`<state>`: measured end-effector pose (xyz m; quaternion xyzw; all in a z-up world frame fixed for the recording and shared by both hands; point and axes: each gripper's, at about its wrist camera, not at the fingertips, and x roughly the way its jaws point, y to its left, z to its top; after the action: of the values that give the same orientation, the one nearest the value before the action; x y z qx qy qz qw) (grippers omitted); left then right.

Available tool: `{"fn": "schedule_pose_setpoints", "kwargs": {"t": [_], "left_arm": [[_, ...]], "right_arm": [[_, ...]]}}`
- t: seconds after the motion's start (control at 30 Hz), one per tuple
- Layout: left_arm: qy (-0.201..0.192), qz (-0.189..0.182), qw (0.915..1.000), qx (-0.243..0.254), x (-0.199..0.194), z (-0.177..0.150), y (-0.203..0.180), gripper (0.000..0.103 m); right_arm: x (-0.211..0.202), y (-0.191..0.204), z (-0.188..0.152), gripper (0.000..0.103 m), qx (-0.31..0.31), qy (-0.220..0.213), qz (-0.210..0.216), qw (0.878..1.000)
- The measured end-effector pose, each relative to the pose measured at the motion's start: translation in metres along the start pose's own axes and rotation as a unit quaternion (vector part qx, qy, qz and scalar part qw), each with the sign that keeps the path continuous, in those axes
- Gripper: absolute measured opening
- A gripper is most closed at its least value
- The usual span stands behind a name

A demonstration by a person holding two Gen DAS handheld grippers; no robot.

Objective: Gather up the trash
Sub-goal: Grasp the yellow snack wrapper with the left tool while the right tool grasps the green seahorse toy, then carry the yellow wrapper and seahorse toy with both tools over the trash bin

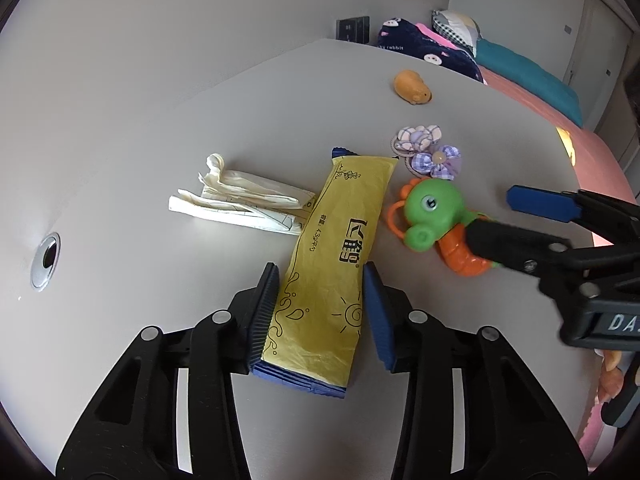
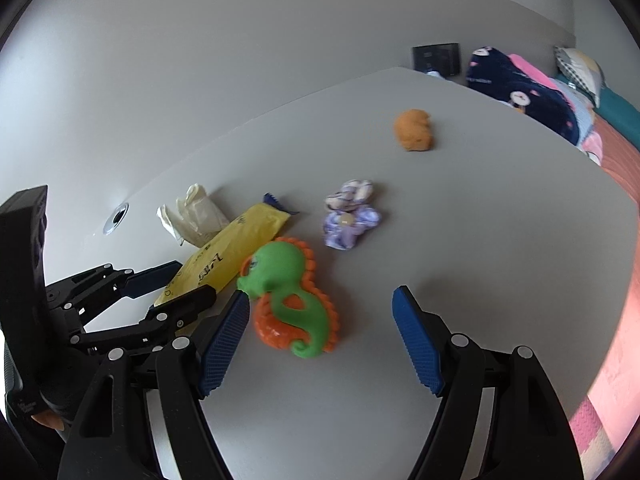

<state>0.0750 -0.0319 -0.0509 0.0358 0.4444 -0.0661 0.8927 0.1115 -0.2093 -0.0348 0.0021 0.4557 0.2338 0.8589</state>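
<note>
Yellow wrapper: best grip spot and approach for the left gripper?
Grip the yellow wrapper at its near end, across the narrow width, coming in low along its length from the near side. It lies flat and long, and the left gripper is open with its fingers already on both long edges. The far end overlaps the crumpled paper and nears the green seahorse toy.

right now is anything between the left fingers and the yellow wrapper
Nothing visible is. The left gripper is open with its fingers on either side of the yellow wrapper's near end, flat on the table. The crumpled paper touches its far left side, and the green toy lies to the right, clear of the fingers.
</note>
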Motion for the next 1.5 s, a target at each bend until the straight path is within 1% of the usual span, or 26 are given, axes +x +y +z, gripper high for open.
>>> {"fn": "schedule_pose_setpoints", "kwargs": {"t": [0.2, 0.27, 0.33, 0.37, 0.4, 0.47, 0.53, 0.57, 0.6, 0.7, 0.77, 0.87, 1.17, 1.5], "left_arm": [[-0.006, -0.004, 0.9999, 0.01, -0.001, -0.001, 0.002, 0.04], [-0.007, -0.007, 0.9999, 0.011, 0.0, 0.0, 0.002, 0.038], [-0.007, -0.013, 0.9999, 0.007, -0.001, 0.0, 0.003, 0.036], [-0.007, -0.014, 0.9999, 0.007, 0.0, 0.0, 0.003, 0.036], [-0.006, -0.015, 0.9998, 0.007, -0.001, 0.0, 0.004, 0.035], [-0.004, -0.021, 0.9998, -0.001, -0.001, 0.001, 0.005, 0.033], [-0.003, -0.021, 0.9997, -0.011, -0.002, 0.001, 0.008, 0.028], [-0.003, -0.022, 0.9997, -0.015, -0.002, 0.002, 0.008, 0.027], [-0.005, -0.022, 0.9996, -0.015, -0.002, 0.001, 0.008, 0.025], [-0.013, -0.01, 0.9998, -0.006, -0.005, 0.002, 0.002, 0.023], [-0.02, -0.007, 0.9998, -0.004, -0.009, 0.004, -0.002, 0.023], [-0.029, -0.013, 0.9995, -0.005, -0.016, 0.008, -0.006, 0.023], [-0.037, -0.031, 0.9988, 0.001, -0.029, 0.012, -0.025, 0.023], [-0.044, -0.055, 0.997, 0.03, -0.037, 0.021, -0.07, 0.023]], "right_arm": [[0.016, 0.008, 0.003, 0.074, -0.018, 0.01, -0.005, 1.0], [0.017, 0.01, 0.004, 0.073, -0.023, 0.012, -0.008, 1.0], [0.018, 0.012, 0.005, 0.063, -0.031, 0.013, -0.013, 0.999], [0.018, 0.013, 0.005, 0.053, -0.034, 0.013, -0.015, 0.999], [0.018, 0.015, 0.005, 0.045, -0.037, 0.014, -0.016, 0.999], [0.017, 0.015, 0.004, 0.044, -0.038, 0.015, -0.019, 0.999], [0.016, 0.015, 0.002, 0.044, -0.035, 0.015, -0.018, 0.999], [0.015, 0.015, 0.002, 0.044, -0.034, 0.015, -0.018, 0.999], [0.014, 0.014, 0.001, 0.044, -0.032, 0.016, -0.017, 0.999], [0.008, 0.011, 0.0, 0.044, -0.025, 0.012, -0.016, 0.999], [0.002, 0.01, 0.0, 0.044, -0.022, 0.007, -0.017, 1.0], [-0.008, 0.007, 0.0, 0.044, -0.017, 0.0, -0.018, 1.0], [-0.044, -0.005, -0.006, 0.044, -0.006, -0.025, -0.031, 0.999], [-0.087, -0.035, -0.023, 0.044, 0.02, -0.048, -0.053, 0.997]]}}
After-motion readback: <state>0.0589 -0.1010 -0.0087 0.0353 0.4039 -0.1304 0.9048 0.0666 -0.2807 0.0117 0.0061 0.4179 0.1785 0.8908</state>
